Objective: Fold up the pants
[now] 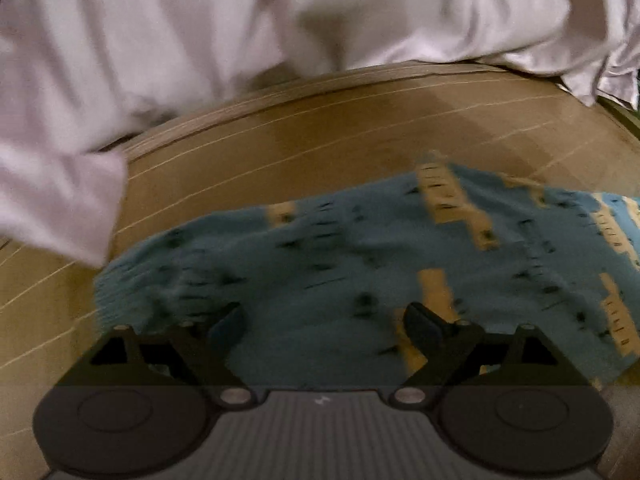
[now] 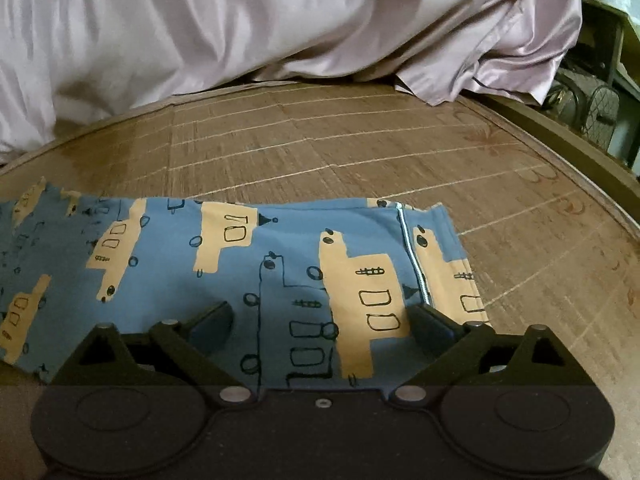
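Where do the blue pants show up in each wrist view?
Left wrist: pants fill the lower centre and right, blurred, beyond the open fingers.
Right wrist: pants span left to centre-right, a white-stitched seam near their right end.
Shared landmark: the pale sheet across the top, behind the woven mat.

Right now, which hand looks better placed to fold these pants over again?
Probably the right. The right gripper hangs open over the pants beside their stitched end, a clear edge to grab. The left gripper, also open, faces only blurred mid-cloth.
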